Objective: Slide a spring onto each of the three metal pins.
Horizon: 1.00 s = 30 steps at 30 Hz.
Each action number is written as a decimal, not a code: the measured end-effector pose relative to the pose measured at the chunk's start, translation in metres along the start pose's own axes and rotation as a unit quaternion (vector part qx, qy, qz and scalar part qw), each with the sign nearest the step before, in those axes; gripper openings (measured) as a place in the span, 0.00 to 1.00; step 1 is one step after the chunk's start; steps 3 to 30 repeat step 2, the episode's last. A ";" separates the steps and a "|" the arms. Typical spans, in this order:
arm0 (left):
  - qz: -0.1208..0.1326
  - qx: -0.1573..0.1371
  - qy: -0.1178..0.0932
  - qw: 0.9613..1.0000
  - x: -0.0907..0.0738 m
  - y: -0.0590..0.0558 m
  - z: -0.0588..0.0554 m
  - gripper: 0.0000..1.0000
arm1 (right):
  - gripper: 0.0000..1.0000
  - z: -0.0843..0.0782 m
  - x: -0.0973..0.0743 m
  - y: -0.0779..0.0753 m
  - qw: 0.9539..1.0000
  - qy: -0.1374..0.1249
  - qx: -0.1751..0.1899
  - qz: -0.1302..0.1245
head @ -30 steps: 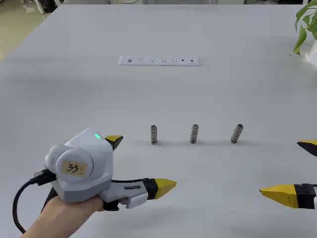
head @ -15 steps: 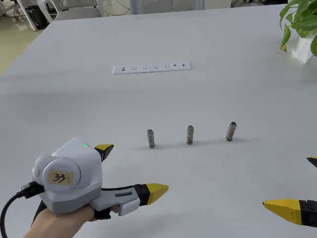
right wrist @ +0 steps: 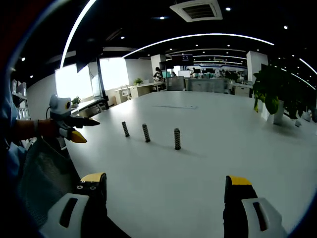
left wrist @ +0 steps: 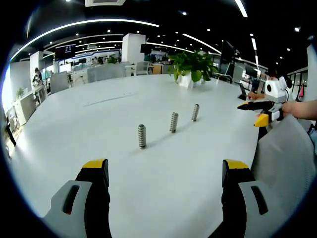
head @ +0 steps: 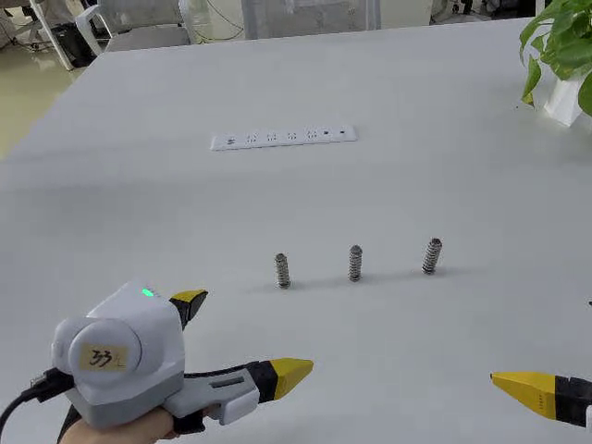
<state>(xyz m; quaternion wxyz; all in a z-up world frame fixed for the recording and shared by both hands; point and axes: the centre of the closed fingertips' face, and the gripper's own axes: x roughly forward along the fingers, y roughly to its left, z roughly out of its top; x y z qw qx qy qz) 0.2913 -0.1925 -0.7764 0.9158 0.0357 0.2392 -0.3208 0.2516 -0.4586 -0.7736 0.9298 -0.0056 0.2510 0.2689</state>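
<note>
three springs (head: 355,264) stand upright in a row at mid-table (head: 139,213), presumably sleeved over hidden pins, so we judge the task done. we hold the left gripper (head: 242,335) and right gripper (right wrist: 166,179) clear of them, jaws spread, empty. a power strip (head: 283,137) lies beyond.

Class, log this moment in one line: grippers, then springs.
left gripper open, empty | right gripper open, empty | three grey metal coil springs upright in a row on white table, ungripped

Long ceiling lights (right wrist: 198,36) are glowing over the office. A potted plant (head: 553,37) is standing on the white table (head: 139,203).
</note>
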 end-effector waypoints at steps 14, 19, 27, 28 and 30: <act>0.000 0.000 0.003 1.000 0.000 -0.001 -0.001 0.94 | 0.99 -0.001 0.000 0.000 1.000 -0.001 0.002 0.002; 0.000 0.000 0.003 1.000 0.000 -0.001 -0.001 0.94 | 0.99 -0.001 0.000 0.000 1.000 -0.001 0.002 0.002; 0.000 0.000 0.003 1.000 0.000 -0.001 -0.001 0.94 | 0.99 -0.001 0.000 0.000 1.000 -0.001 0.002 0.002; 0.000 0.000 0.003 1.000 0.000 -0.001 -0.001 0.94 | 0.99 -0.001 0.000 0.000 1.000 -0.001 0.002 0.002; 0.000 0.000 0.003 1.000 0.000 -0.001 -0.001 0.94 | 0.99 -0.001 0.000 0.000 1.000 -0.001 0.002 0.002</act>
